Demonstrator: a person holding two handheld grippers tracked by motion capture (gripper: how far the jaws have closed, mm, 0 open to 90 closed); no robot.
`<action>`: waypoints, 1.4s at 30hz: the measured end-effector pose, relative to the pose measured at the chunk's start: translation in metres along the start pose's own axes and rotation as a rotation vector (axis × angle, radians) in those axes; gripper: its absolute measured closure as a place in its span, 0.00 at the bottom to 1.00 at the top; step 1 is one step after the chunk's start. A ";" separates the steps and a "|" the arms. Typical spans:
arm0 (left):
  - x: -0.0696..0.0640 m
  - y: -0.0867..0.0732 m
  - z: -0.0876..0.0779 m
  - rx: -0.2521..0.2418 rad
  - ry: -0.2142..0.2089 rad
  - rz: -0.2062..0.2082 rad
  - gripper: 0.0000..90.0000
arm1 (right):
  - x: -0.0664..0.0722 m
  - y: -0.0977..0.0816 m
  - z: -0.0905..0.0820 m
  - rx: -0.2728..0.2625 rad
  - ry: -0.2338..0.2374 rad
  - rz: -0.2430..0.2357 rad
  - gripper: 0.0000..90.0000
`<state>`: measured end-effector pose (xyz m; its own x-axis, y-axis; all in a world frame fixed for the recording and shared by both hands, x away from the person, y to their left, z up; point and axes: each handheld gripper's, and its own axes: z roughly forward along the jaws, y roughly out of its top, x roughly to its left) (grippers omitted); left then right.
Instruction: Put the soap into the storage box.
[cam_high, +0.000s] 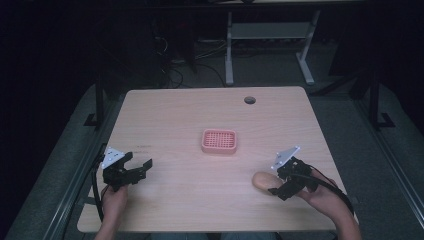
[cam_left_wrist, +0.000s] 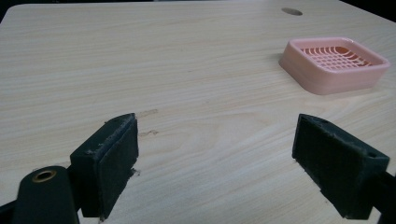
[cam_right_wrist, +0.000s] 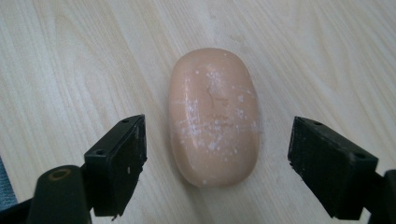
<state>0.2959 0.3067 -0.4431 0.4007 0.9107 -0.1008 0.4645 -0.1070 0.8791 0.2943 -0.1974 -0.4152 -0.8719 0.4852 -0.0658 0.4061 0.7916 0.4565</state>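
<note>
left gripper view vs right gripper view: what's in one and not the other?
Left gripper view: the pink soap dish with its grid insert, off to the upper right, and the table's round hole at the far edge. Nothing lies between the open left gripper's jaws.

Right gripper view: a peach soap bar, flecked white, flat on the wood between the open right gripper's jaws, touching neither.

Both: the light wood table and two black jaws spread wide.

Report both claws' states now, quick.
Left claw: open, holding nothing, above bare wooden table.
Right claw: open, straddling the oval peach-coloured soap bar, not gripping it.
</note>
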 end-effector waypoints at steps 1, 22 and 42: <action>0.000 0.000 0.000 0.001 -0.001 0.000 0.16 | -0.001 0.002 0.002 0.006 0.006 -0.002 0.21; 0.000 0.000 0.000 0.002 -0.001 -0.003 0.16 | -0.005 0.021 0.036 0.158 0.034 -0.052 0.24; 0.001 0.000 0.000 0.003 0.000 -0.004 0.16 | -0.007 0.028 0.047 0.226 0.067 -0.078 0.34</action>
<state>0.2960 0.3075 -0.4432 0.3987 0.9112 -0.1038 0.4686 -0.1051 0.8771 0.3250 -0.1612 -0.4430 -0.9161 0.3999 -0.0302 0.3815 0.8921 0.2419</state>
